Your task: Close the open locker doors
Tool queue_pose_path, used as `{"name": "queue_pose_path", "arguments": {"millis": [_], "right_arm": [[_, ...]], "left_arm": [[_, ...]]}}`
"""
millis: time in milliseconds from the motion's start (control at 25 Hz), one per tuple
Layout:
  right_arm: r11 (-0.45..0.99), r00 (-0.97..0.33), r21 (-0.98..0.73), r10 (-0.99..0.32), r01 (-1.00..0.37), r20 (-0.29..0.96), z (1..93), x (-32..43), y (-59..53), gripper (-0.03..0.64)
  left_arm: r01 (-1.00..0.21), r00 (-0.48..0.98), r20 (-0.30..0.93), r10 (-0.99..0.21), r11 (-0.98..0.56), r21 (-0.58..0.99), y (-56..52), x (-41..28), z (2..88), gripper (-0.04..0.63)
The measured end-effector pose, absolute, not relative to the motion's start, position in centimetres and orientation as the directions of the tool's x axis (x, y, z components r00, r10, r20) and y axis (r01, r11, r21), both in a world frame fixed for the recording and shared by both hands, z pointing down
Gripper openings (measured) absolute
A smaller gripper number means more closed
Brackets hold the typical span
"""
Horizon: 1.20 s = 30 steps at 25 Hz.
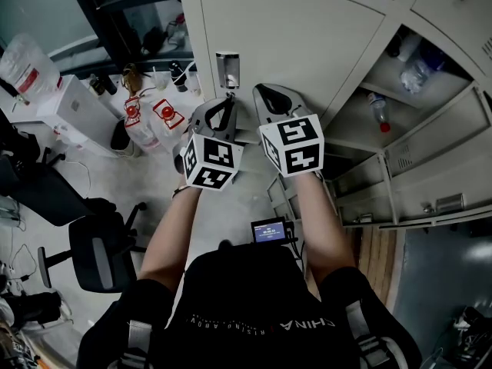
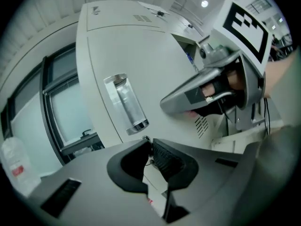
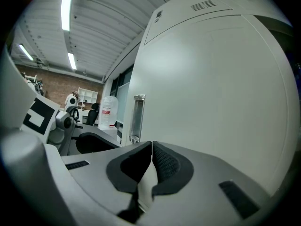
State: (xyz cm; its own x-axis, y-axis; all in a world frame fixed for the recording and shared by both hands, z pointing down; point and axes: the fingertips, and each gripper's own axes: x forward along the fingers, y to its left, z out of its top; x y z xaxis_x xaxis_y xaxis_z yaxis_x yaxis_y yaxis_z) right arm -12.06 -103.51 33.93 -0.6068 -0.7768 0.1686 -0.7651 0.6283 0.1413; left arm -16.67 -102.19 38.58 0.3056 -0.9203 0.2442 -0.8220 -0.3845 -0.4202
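Both tongs were narrowed right down with nothing between them: the left tongs (image 2: 151,145) showed only a sliver of gap below their touching tips, and the right tongs (image 3: 152,147) were pressed fully together. From the head view they sat side by side, the left tongs (image 1: 224,102) and the right tongs (image 1: 263,92) both pointing at a closed door (image 1: 307,37).

Whether either tip touched that door could not be told. Its handle (image 1: 227,69) stood just ahead of the left tongs. In the left gripper view the handle (image 2: 127,102) rose above the tips, with the right tongs (image 2: 165,105) seen from the side to the right. In the right gripper view the handle (image 3: 136,119) lay left of the tips, and the door (image 3: 211,79) filled everything ahead.

Only the head view showed the open doors (image 1: 438,141), well off to the right of the right tongs. Beside them were bare shelves holding bottles (image 1: 378,110).

Only the right gripper view showed a jug (image 3: 108,112) beyond the handle and, farther back, a brick wall (image 3: 47,86). The left gripper view alone showed a window (image 2: 61,112) left of the locker.
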Motion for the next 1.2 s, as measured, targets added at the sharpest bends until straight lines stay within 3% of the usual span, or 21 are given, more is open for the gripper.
{"name": "queue_pose_path", "arguments": {"millis": [280,640,1200], "right_arm": [[0.621,-0.602,0.123,-0.782,-0.774,0.163,33.9,-12.0,-103.6,0.035],[0.615,-0.597,0.109,-0.787,-0.781,0.158,33.9,-12.0,-103.6,0.035],[0.617,-0.6,0.102,-0.785,-0.78,0.158,33.9,-12.0,-103.6,0.035]], "left_arm": [[-0.909,0.407,0.19,-0.893,-0.417,-0.011,-102.3,-17.3,38.2,0.044],[-0.791,0.52,0.104,-0.848,-0.431,0.435,-102.6,-17.8,38.5,0.046],[-0.783,0.551,0.093,-0.829,-0.476,0.4,-102.4,-17.9,38.4,0.057]]}}
